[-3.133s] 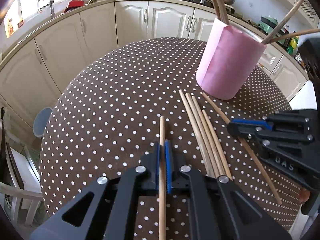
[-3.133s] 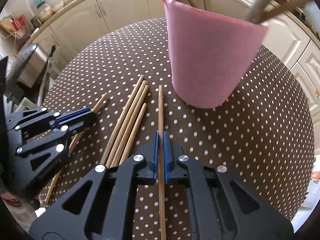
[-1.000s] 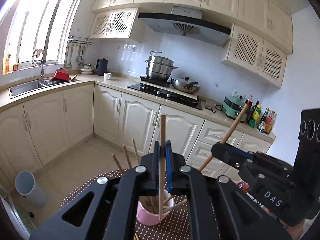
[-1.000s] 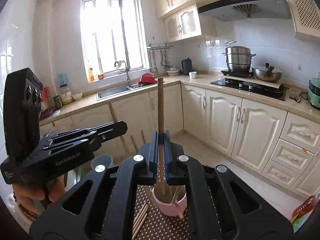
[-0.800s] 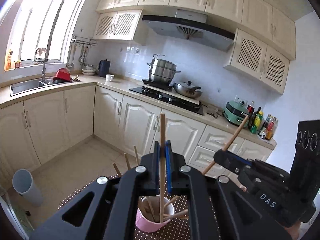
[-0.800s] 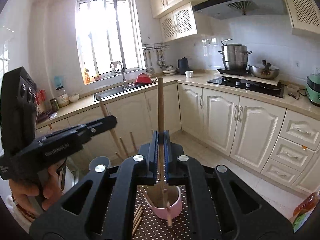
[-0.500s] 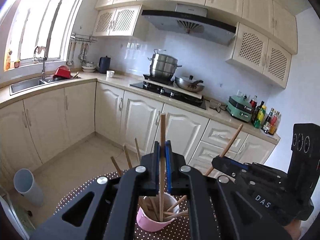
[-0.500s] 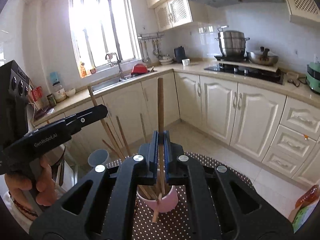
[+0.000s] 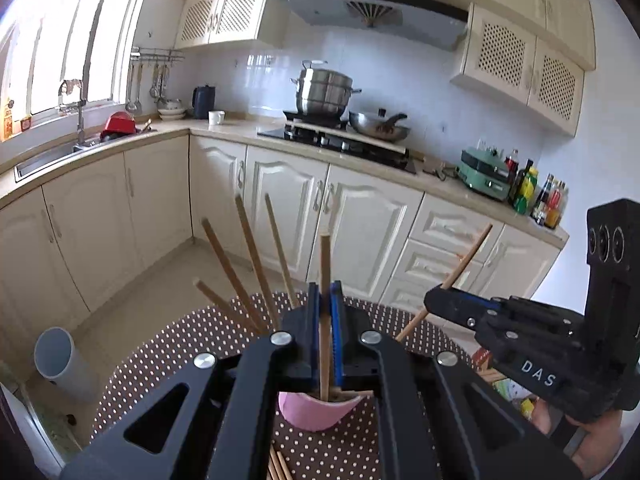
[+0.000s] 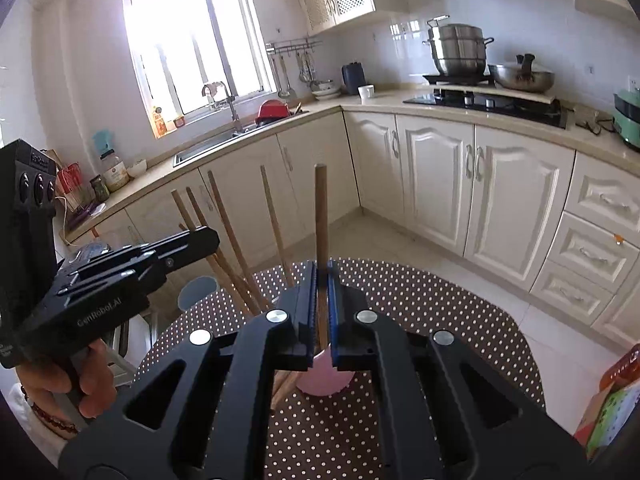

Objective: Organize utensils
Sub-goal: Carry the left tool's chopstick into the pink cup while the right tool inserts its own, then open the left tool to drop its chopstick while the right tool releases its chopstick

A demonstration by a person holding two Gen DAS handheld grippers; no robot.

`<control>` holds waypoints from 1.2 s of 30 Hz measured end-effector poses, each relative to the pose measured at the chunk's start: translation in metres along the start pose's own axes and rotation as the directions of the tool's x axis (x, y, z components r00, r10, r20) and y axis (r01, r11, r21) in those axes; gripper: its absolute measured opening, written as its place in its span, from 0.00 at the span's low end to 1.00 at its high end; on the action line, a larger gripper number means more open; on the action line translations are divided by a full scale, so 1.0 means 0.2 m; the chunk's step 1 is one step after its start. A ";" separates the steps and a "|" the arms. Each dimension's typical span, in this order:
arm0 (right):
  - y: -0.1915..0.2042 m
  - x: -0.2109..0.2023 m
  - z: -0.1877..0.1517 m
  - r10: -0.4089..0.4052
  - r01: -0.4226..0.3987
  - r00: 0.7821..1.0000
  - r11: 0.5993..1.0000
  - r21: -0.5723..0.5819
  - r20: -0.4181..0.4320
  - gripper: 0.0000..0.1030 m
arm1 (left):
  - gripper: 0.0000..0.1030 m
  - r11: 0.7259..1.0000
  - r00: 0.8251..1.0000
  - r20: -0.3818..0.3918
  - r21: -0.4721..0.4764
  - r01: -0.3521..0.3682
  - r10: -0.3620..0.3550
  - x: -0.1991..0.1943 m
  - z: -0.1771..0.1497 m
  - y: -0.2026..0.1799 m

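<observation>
My left gripper (image 9: 326, 292) is shut on an upright wooden chopstick (image 9: 325, 264) whose lower end dips into the pink cup (image 9: 320, 410) just below the fingers. My right gripper (image 10: 322, 276) is likewise shut on an upright chopstick (image 10: 320, 216) above the same pink cup (image 10: 324, 380), its lower end hidden behind the fingers. Several chopsticks (image 9: 250, 256) lean out of the cup to the left. Each gripper shows in the other's view: the right gripper (image 9: 436, 304) beside the cup with its slanted chopstick (image 9: 460, 268), the left gripper (image 10: 208, 240) at the left.
The cup stands on a round table with a brown polka-dot cloth (image 9: 160, 344). Loose chopsticks (image 9: 276, 466) lie on it near the front. A colourful box (image 10: 612, 408) sits at the table's right edge. A grey bin (image 9: 60, 360) stands on the floor, with cabinets beyond.
Both grippers have sunk toward the pink cup with their chopsticks still clamped. The cup and the leaning chopsticks now sit closer, and the cup is partly hidden behind the fingers.
</observation>
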State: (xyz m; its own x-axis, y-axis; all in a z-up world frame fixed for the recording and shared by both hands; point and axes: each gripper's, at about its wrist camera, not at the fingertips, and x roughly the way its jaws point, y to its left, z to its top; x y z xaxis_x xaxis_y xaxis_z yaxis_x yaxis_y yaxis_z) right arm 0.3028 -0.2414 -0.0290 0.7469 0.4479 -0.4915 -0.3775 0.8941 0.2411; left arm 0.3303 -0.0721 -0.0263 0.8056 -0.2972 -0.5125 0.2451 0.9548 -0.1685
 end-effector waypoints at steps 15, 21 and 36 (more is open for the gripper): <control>-0.03 0.00 -0.06 0.020 -0.020 1.000 0.998 0.059 -0.009 0.06 | 0.23 1.000 1.000 -0.024 -0.013 0.001 -0.002 -0.03 -0.05 0.03; 0.00 -0.06 -0.06 0.008 -0.009 1.000 0.999 0.054 0.023 0.12 | 0.35 1.000 1.000 -0.001 -0.018 0.001 -0.001 -0.10 -0.05 0.02; 0.14 -0.32 -0.15 -0.047 0.041 0.986 0.998 0.042 0.160 0.57 | 0.58 0.998 0.990 0.122 0.014 -0.067 0.065 -0.43 -0.16 -0.01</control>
State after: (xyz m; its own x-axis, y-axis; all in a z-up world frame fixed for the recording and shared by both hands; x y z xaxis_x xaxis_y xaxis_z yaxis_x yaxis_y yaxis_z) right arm 0.2282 -0.2456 -0.0156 0.8420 0.4004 -0.3616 -0.3233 0.9110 0.2560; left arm 0.2423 -0.0493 -0.0087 0.8794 -0.2312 -0.4161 0.1979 0.9726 -0.1221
